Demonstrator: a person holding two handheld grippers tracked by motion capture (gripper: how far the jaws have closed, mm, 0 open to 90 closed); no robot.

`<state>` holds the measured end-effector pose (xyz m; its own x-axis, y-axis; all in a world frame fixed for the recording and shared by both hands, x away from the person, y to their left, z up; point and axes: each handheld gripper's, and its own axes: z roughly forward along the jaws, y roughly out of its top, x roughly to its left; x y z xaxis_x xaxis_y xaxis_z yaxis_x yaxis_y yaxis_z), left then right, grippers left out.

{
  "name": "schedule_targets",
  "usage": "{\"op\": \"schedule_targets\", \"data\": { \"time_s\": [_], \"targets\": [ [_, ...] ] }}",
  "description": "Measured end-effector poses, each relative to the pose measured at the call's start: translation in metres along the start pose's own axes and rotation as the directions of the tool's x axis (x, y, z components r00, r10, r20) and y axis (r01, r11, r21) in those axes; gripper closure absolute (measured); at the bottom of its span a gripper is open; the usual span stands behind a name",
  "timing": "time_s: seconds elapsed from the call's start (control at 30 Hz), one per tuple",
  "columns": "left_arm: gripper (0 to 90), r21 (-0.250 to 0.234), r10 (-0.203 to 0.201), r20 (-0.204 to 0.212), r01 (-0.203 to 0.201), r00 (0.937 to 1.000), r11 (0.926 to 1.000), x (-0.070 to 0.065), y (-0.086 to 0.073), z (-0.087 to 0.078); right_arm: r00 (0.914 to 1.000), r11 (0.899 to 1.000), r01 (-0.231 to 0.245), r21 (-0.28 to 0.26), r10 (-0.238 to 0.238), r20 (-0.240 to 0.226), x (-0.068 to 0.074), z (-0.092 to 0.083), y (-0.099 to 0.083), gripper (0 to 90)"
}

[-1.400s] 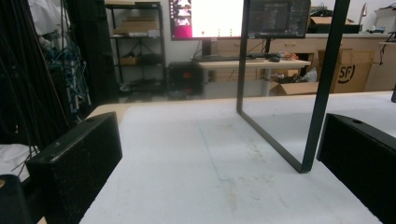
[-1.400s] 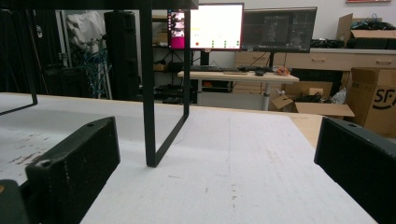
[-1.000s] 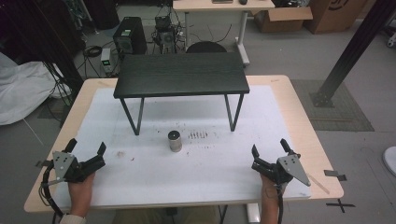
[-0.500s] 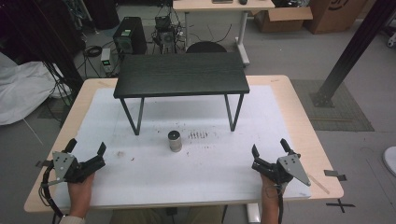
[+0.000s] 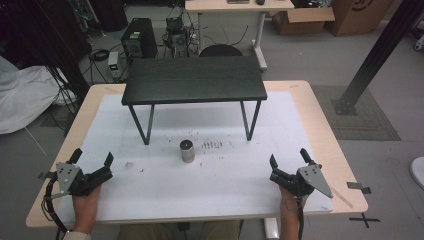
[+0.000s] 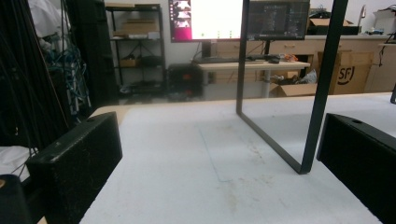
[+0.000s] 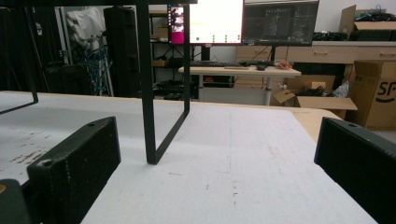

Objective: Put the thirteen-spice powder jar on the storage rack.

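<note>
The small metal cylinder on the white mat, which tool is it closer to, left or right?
The left tool, by a small margin. The small upright metal cylinder stands a little left of the table's middle, so the right tool sits slightly farther off. Both are open and empty.

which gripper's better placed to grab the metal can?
Roughly even, slight edge left. The can stands midway; left gripper and right gripper both rest open near the front edge.
</note>
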<state>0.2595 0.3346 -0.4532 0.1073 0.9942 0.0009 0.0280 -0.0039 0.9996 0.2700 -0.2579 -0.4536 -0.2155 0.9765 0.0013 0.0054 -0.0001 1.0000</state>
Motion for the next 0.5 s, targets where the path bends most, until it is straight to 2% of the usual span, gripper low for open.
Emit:
{"op": "schedule_targets", "data": {
  "time_s": [0.13,0.23,0.5],
  "targets": [
    [0.6,0.0,-0.001,0.0,0.001,1.0,1.0,0.0,0.0,0.0,0.9999,1.0,-0.015,0.008,0.015,-0.004,-0.003,0.001,0.001,0.0],
    [0.6,0.0,-0.001,0.0,0.001,1.0,1.0,0.0,0.0,0.0,0.9999,1.0,-0.014,-0.009,0.014,-0.009,-0.004,0.002,0.011,0.0],
    [0.6,-0.001,-0.001,0.0,0.001,1.0,1.0,0.0,0.0,0.0,0.998,1.0,0.01,-0.022,-0.011,-0.062,0.004,0.004,0.031,0.0]
  ]
}}
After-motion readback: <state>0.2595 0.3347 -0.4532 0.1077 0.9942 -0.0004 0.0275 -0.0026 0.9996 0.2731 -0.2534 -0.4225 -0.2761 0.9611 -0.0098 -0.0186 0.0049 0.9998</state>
